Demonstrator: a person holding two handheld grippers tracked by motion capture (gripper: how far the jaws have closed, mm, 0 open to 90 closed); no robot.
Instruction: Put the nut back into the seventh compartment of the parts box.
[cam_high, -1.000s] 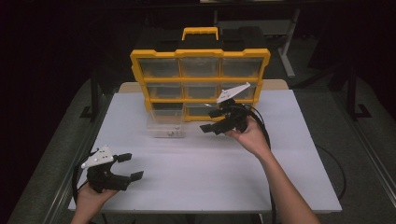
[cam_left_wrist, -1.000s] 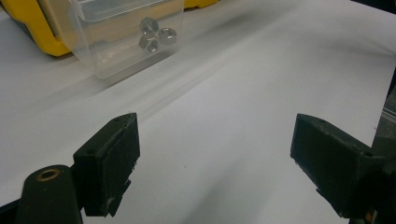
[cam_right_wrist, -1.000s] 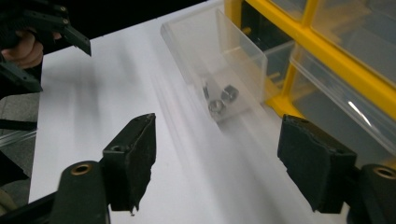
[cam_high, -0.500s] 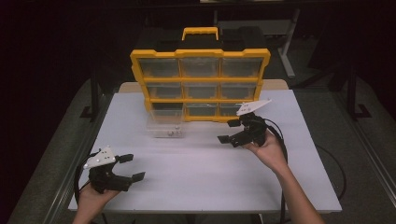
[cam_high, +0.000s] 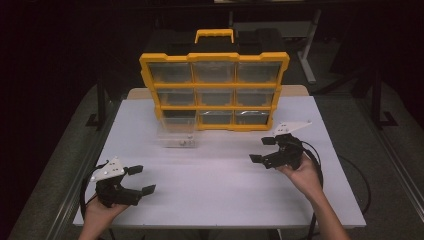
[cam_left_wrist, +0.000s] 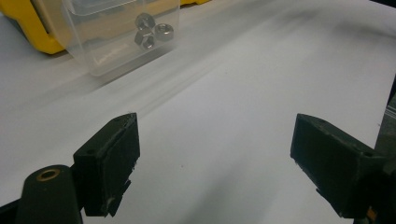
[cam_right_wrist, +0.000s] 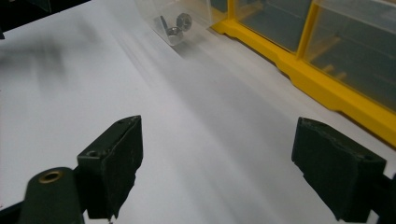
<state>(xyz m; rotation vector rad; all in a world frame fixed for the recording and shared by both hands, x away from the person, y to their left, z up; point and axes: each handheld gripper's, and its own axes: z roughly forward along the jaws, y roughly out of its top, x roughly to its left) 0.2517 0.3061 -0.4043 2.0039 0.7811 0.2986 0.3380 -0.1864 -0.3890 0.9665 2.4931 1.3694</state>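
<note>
Now, the thing you are working with is the small clear bin (cam_high: 176, 134) pulled out of the yellow organizer (cam_high: 215, 91) — it sits on the white worktop (cam_high: 220, 190) just in front of the organizer's lower left corner, with a few steel nuts (cam_left_wrist: 152, 31) lying loose at its near end. Judge it as light, thin and stiff plastic: smooth walls that will likely slip under a weak pinch, and a shell that may flex or crack if you squeeze hard. The nuts add little weight but should roll and rattle if you tilt it, so keep it level. The best hold looks like a side wall or the front lip, pads flat on either face, low enough that the bin does not pivot.

Your right claw (cam_high: 267, 150) hovers low over the worktop at the right, below the organizer's right end; its jaws have just been opening and stand wide with nothing between them. The bin lies well apart from it, off to the left and a little farther away. Your left claw (cam_high: 140, 180) rests near the front left edge — wide open and empty too — and the bin sits farther back and slightly right of it, with bare worktop between.
</note>
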